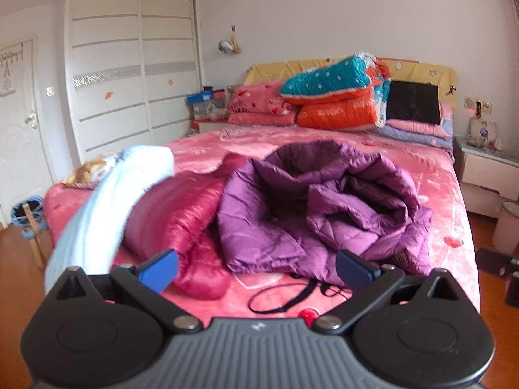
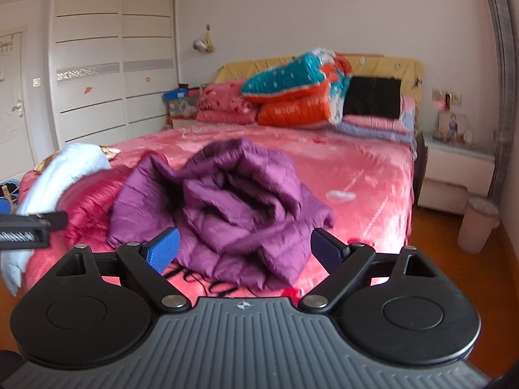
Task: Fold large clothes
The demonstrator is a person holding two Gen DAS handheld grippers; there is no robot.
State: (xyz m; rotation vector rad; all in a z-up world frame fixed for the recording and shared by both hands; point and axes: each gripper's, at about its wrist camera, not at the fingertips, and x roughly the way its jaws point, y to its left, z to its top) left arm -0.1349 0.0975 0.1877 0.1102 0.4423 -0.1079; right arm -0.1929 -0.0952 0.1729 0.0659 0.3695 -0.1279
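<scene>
A crumpled purple down jacket (image 1: 318, 207) lies in a heap on the pink bed (image 1: 431, 175); it also shows in the right wrist view (image 2: 233, 201). A shiny magenta jacket (image 1: 181, 220) lies to its left, seen too in the right wrist view (image 2: 87, 207). A pale blue garment (image 1: 107, 207) lies over the magenta one at the left bed edge. My left gripper (image 1: 256, 270) is open and empty, held short of the jackets above the bed's foot. My right gripper (image 2: 245, 251) is open and empty, just short of the purple jacket.
Folded quilts (image 1: 331, 97) and pillows are stacked at the headboard. A black cord (image 1: 282, 298) lies on the bed near the foot. A white wardrobe (image 1: 129, 74) stands to the left, a nightstand (image 1: 486, 175) and a bin (image 2: 476, 223) to the right.
</scene>
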